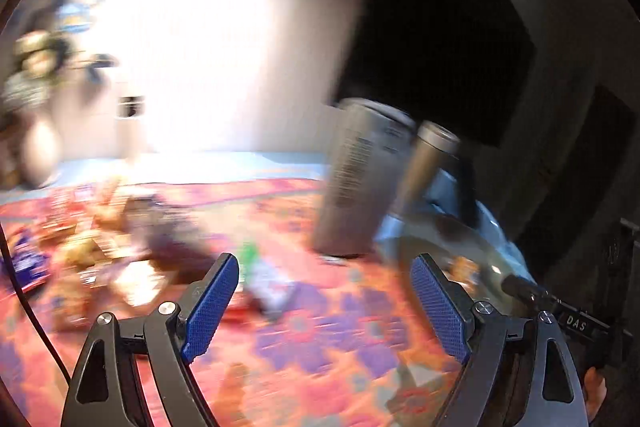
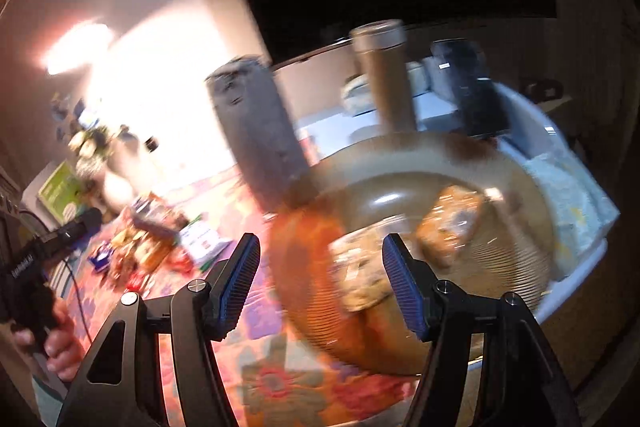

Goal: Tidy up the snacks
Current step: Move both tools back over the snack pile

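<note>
Left gripper [image 1: 324, 301]: released, empty, over floral cloth [image 1: 320, 339]. Right gripper [image 2: 316, 283]: released, empty, above bowl [image 2: 400, 195] holding wrapped snacks [image 2: 450, 223]. Loose snack packets [image 1: 80, 247]: far left, blurred. Grey can [image 1: 352, 179]: left of bowl

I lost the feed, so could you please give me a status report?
Both tongs open, empty. Snack packets in bowl; more loose on cloth. Tall can beside bowl.

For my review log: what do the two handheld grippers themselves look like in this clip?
Both match: the left gripper and right gripper have black angular linkage frames with triangular cutouts, silver round pivot screws, and blue textured fingertips. The right wrist view shows the left unit's black pistol-style handle in a bare hand, with a thin black cable alongside.
</note>
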`<state>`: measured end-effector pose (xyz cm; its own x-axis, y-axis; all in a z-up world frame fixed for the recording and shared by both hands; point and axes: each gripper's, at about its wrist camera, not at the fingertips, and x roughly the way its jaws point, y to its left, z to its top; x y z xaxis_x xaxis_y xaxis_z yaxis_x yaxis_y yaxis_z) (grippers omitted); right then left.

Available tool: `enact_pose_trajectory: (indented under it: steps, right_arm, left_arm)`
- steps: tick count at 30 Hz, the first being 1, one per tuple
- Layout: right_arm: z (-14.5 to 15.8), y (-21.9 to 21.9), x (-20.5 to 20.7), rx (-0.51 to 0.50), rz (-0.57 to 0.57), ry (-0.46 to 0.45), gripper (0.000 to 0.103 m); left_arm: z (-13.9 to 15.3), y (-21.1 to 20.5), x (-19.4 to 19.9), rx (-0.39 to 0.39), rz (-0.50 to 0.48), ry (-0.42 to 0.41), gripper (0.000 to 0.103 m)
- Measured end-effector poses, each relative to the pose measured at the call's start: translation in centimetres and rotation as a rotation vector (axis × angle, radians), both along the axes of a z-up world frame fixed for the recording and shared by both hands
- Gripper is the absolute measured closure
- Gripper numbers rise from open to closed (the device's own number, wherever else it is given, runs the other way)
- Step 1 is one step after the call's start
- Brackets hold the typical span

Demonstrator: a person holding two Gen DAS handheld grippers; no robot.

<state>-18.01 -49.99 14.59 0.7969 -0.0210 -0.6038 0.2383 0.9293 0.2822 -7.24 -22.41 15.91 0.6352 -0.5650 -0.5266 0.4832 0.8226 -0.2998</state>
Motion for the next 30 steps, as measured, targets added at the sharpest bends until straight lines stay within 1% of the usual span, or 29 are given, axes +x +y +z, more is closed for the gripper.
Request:
enact_pose_trajectory:
  steps: [5,8,10,12,14,18,21,23,24,25,27,28,30]
  right_arm:
    - [-0.7,5.3,2.4,-0.012,0.106,0.028,0.040]
    - [-1.4,8.3,4.0,-0.022,0.160,0.042,0.040]
    - [-2.2,10.4,5.2,-0.023,0.195,0.057,0.040]
    - [-3.1,12.3,6.4,-0.024,0.230,0.069,0.040]
    - [-4.2,14.0,7.5,-0.029,0.256,0.081,0.040]
    - [-6.9,16.1,9.7,-0.021,0.286,0.110,0.040]
    - [-8.8,16.4,11.0,-0.029,0.280,0.118,0.040]
    - [-9.8,16.3,11.5,-0.037,0.269,0.126,0.040]
    - [-10.3,16.0,11.9,-0.024,0.264,0.147,0.040]
    - [-10.6,15.7,12.2,0.005,0.267,0.163,0.040]
    - [-10.4,15.1,12.1,0.029,0.265,0.142,0.040]
    - [-10.5,14.8,12.1,0.045,0.260,0.143,0.040]
    - [-10.9,14.4,12.2,0.073,0.249,0.160,0.040]
  left_arm:
    - [1.0,9.0,-0.1,0.024,0.196,-0.025,0.017]
    - [0.9,13.4,-0.1,0.019,0.277,-0.035,0.016]
    - [0.1,15.9,0.0,0.009,0.327,-0.024,0.013]
    - [-1.3,18.0,0.4,0.003,0.369,0.000,0.013]
    - [-3.2,19.5,1.0,0.011,0.395,0.030,0.013]
    - [-7.0,20.7,2.0,0.048,0.439,0.060,0.013]
    - [-9.8,21.5,2.8,0.062,0.456,0.084,0.013]
    - [-11.2,21.9,3.3,0.074,0.470,0.100,0.013]
    - [-12.0,22.1,3.6,0.074,0.477,0.113,0.013]
    - [-12.6,22.3,3.9,0.067,0.479,0.124,0.013]
    - [-13.1,22.6,4.4,0.040,0.476,0.156,0.013]
    - [-13.0,22.7,4.4,0.030,0.474,0.150,0.013]
    - [-12.8,22.5,4.3,0.039,0.477,0.132,0.013]
